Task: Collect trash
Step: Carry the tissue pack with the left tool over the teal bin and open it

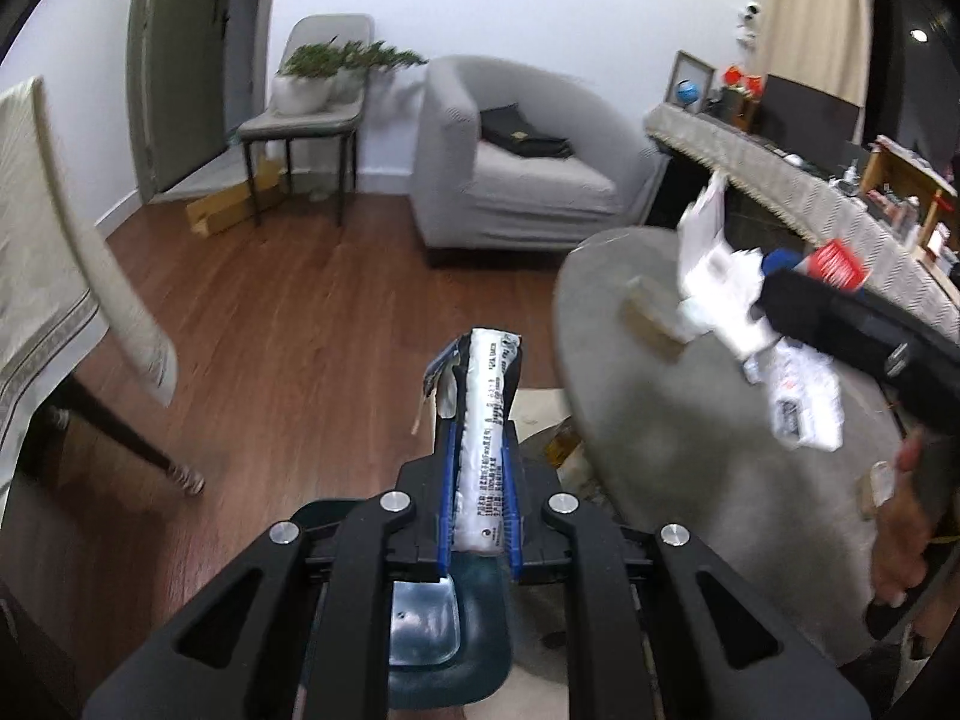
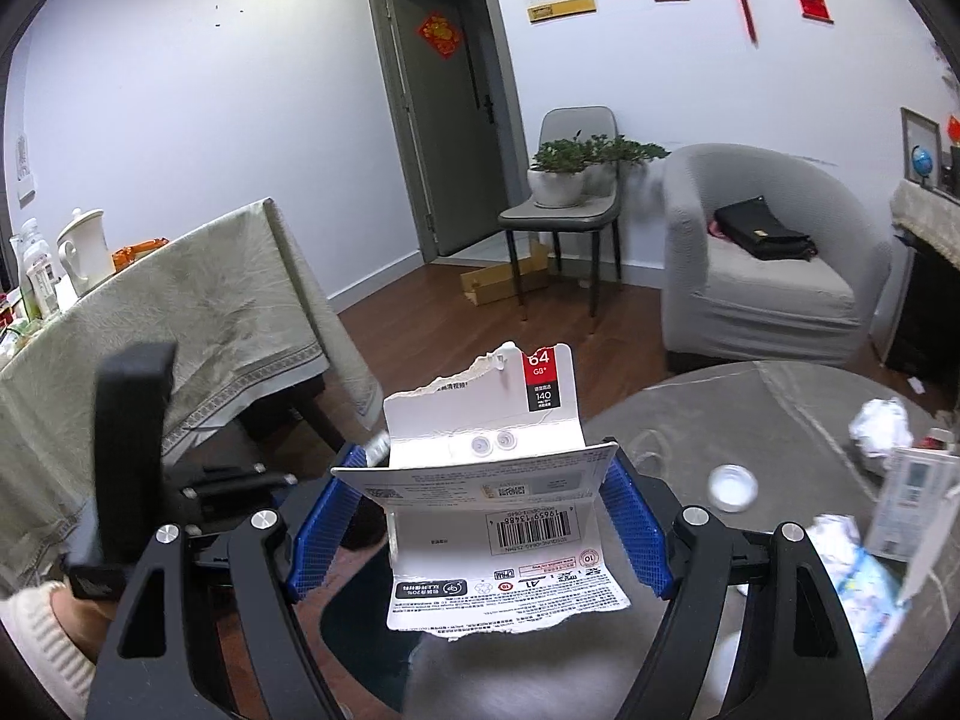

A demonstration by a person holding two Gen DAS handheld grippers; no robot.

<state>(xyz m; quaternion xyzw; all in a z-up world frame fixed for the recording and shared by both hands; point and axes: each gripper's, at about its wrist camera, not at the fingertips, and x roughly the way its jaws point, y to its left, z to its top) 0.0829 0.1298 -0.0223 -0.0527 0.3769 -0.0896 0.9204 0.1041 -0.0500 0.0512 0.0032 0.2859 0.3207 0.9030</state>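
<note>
The left gripper [image 1: 480,384] is clamped tight on a white crumpled printed wrapper [image 1: 485,438] standing between its blue pads. The right gripper [image 2: 480,480], half spread, pinches a torn white cardboard memory-card package [image 2: 498,504] edge to edge, above the round grey table [image 2: 780,420].

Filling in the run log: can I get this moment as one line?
left claw: shut on white wrapper | right claw: shut on torn card packaging | left on round table: crumpled paper, small cap
</note>
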